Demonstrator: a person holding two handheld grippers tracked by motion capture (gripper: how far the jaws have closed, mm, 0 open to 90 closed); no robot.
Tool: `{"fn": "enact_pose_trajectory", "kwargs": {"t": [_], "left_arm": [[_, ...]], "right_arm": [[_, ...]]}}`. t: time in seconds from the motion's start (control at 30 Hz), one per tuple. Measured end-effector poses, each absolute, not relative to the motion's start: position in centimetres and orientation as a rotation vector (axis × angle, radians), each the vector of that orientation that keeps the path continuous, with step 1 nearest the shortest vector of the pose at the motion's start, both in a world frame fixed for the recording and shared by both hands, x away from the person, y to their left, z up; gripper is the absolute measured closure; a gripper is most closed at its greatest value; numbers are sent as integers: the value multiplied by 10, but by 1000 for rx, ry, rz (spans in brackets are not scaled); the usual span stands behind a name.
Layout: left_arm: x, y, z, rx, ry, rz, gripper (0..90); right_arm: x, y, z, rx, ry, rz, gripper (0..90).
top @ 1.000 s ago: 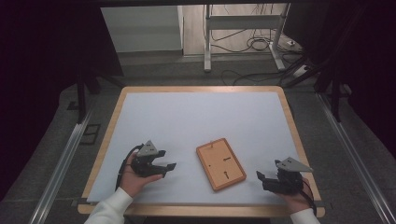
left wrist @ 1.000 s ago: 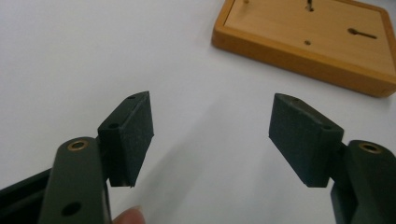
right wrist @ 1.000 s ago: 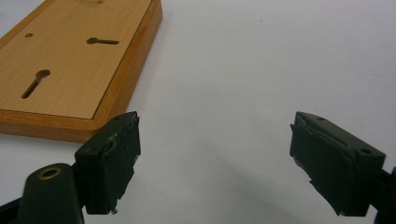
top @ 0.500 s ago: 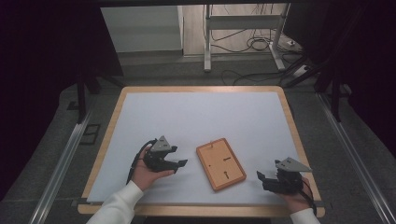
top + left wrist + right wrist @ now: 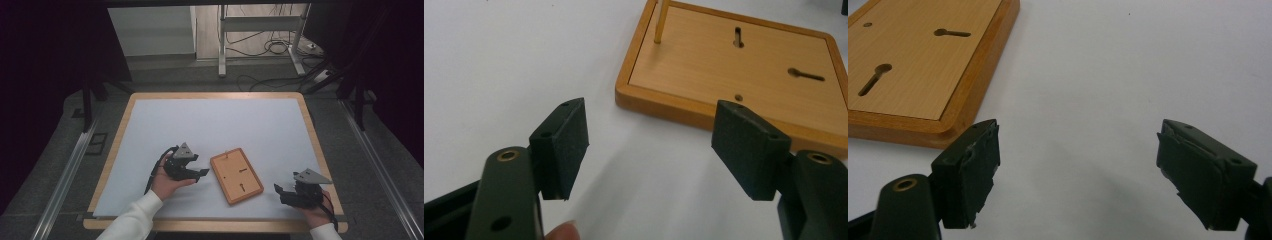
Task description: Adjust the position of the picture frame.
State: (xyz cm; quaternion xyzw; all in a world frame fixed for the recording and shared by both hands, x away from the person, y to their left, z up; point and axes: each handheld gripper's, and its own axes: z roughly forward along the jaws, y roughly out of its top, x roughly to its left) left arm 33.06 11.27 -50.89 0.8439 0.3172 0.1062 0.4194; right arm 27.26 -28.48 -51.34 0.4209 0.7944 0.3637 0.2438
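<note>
High view
- Worktop [image 5: 150, 130]: white sheet with a wooden rim.
- Frame [image 5: 236, 175]: one wooden picture frame, lying back-side up, skewed, in the near middle of the worktop.
- Left hand-held gripper [image 5: 198, 173]: just beside the frame's left edge, jaws pointing at it, not touching.
- Right hand-held gripper [image 5: 281, 192]: near the frame's near right corner, apart from it, low at the worktop's front edge.
- Count: one frame, two hand-held grippers, two hands.

Left gripper view
- Left hand-held gripper [image 5: 651, 150]: jaws wide, nothing between them but white worktop.
- Frame [image 5: 729, 75]: straight ahead, its raised rim facing the jaws; a thin stick-like piece stands at the far left corner, identity unclear.
- Back panel: two keyhole slots and a small round hole, counted.

Right gripper view
- Right hand-held gripper [image 5: 1078, 165]: jaws wide, empty.
- Frame [image 5: 923, 65]: up and left of the jaws, corner nearest the left jaw, still apart.

Handling, judged
- Weight: likely light to moderate.
- Stiffness: rigid wood; will not flex in a pinch.
- Surface: smooth, varnished-looking rim, so possibly slippery against the pads.
- Fragility: a glass front may face down; cannot tell, so set it down gently.
- Where to hold: across the raised rim at a long edge, pads on the top and underside, after tipping one edge up; lying flat it offers little to pinch.
</note>
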Motion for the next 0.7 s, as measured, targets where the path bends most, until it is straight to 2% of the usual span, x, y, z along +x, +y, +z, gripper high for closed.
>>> {"fn": "enact_pose_trajectory", "kwargs": {"t": [0.7], "left_arm": [[359, 78, -515, 2091, 807, 269, 320]], "right_arm": [[273, -288, -515, 1176, 2153, 960, 177]]}}
